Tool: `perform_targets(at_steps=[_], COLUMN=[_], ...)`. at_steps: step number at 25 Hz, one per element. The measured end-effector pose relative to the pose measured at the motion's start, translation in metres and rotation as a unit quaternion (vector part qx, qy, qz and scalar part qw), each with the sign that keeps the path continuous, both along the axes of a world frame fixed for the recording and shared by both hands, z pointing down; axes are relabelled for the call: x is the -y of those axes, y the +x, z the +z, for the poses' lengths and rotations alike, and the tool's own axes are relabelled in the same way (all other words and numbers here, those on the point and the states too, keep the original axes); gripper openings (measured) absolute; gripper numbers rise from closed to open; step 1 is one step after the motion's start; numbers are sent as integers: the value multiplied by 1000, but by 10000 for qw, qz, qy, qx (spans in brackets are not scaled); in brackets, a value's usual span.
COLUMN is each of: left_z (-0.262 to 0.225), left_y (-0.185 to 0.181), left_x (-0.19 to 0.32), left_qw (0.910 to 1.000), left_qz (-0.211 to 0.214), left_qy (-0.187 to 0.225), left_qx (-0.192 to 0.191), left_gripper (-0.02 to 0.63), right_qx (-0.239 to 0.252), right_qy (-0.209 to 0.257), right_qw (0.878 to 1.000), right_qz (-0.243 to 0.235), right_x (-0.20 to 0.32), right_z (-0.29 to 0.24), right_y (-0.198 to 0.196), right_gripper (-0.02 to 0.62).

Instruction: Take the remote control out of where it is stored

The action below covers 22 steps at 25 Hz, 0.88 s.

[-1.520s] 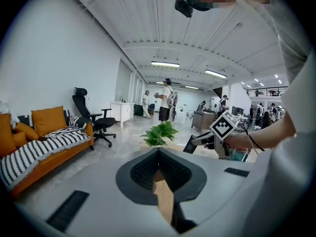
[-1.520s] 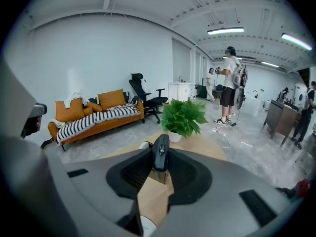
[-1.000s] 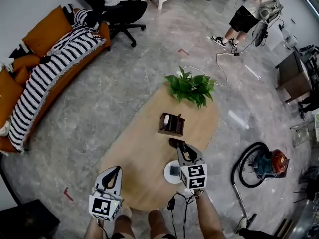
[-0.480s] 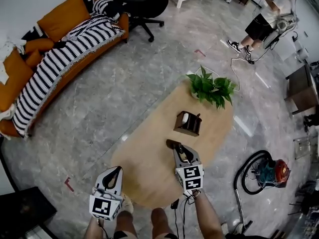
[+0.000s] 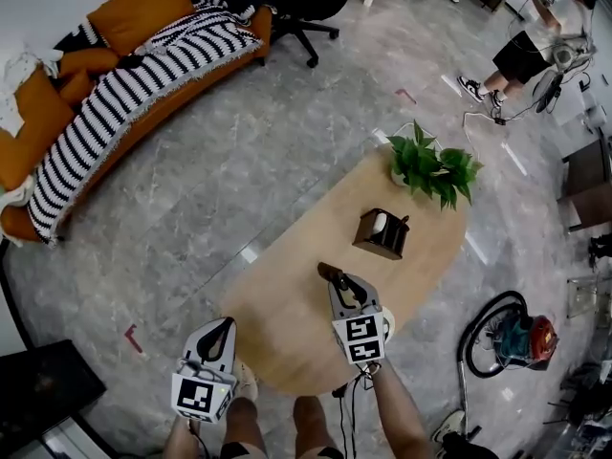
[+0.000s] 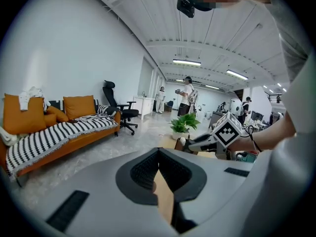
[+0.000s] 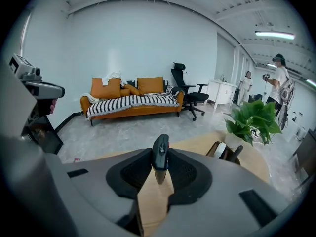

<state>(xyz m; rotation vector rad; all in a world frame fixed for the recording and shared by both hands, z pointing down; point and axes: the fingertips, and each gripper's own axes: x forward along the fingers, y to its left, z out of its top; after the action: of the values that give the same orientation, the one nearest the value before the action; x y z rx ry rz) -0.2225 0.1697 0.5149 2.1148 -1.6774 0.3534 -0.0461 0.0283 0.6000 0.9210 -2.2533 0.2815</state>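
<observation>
A black remote control (image 7: 160, 154) stands end-up between the jaws of my right gripper (image 7: 161, 168), which is shut on it. In the head view the right gripper (image 5: 337, 283) hovers over the wooden table (image 5: 277, 299) with the remote control (image 5: 328, 273) sticking out past its tips. The dark brown holder (image 5: 382, 234) sits up and to the right of it, apart, with a white item inside. My left gripper (image 5: 220, 331) hangs off the table's near-left edge, jaws shut with nothing between them. The left gripper (image 6: 158, 154) looks toward the right one from the side.
A potted plant (image 5: 435, 168) stands at the table's far end. An orange sofa (image 5: 57, 103) with a striped throw lies far left, a black office chair (image 5: 296, 3) behind. A vacuum cleaner (image 5: 516, 338) and hose sit on the floor right. A person (image 5: 535, 51) stands far right.
The right gripper with the remote control has drawn back from the holder toward the near left. Table and holder have shifted up and right in the head view. The left gripper holds its spot in the picture.
</observation>
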Motion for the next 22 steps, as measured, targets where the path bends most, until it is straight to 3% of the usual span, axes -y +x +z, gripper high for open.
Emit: perform_targets(at_steps=[22], left_z=[20], left_y=[-40], left_x=[-28], left_qw=[9991], left_qz=[-409], left_qy=[-116], left_qx=[36], left_gripper=[6], right_qx=[-1046], right_qy=[702], right_qw=[9857], right_qz=[-1119], right_x=[-44], right_z=[50], right_y=[-45], right_gripper=[109])
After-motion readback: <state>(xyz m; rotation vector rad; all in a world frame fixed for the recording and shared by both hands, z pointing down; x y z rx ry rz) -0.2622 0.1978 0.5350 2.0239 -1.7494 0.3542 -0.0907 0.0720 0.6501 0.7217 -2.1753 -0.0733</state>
